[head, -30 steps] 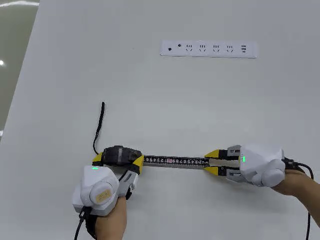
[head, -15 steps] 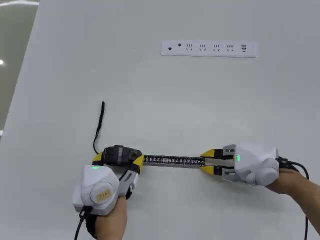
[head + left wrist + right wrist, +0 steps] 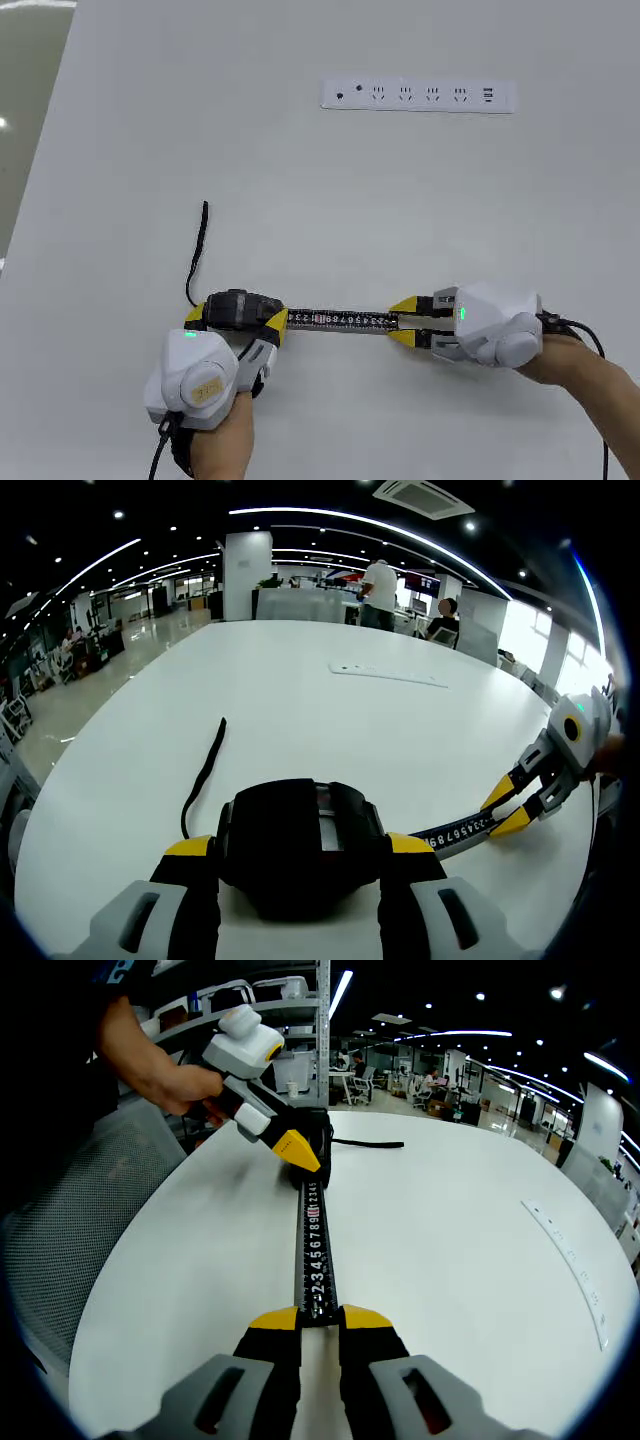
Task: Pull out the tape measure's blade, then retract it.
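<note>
- Black blade (image 3: 340,321) lies shorter than before: the right tool (image 3: 404,321), pinching its tip, has moved left toward the case (image 3: 238,310).
- The left tool (image 3: 300,845) clamps the case on the bench (image 3: 300,180); retraction seems underway.

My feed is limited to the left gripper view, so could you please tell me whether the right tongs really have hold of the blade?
Observer: Yes. In the right gripper view the right tongs are shut on the end of the blade.
Operator: Thank you. Is the blade kinked anywhere along its run?
Observer: No. In the head view it runs straight from the case to those tongs.
Operator: And could the right gripper's cable foul it?
Observer: Unlikely, I think. The cable trails back past the person's wrist, on the side away from the blade.
</note>
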Available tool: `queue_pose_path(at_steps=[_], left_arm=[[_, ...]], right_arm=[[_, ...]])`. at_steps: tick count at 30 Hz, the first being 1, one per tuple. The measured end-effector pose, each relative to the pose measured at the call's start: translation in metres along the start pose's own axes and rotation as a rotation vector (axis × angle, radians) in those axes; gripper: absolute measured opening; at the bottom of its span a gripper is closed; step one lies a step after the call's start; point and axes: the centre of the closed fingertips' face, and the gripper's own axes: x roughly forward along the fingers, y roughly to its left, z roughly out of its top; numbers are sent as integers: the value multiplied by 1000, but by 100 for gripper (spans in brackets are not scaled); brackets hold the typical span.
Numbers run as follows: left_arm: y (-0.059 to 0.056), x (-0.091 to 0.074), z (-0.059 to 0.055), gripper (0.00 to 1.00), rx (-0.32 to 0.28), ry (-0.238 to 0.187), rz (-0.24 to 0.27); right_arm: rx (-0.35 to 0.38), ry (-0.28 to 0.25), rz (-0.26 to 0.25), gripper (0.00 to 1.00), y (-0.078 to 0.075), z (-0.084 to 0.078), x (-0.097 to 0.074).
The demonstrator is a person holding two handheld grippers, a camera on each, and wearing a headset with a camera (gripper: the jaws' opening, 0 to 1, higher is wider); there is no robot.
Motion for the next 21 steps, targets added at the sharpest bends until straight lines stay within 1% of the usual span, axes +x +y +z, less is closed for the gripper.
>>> queue_pose_path(at_steps=[10,21], left_arm=[[-1,-1,0,61,2,1,0],[-1,0,0,61,2,2,0]], right_arm=[[6,-14,9,13,3,8,10],[5,-24,15,13,2,17,24]])
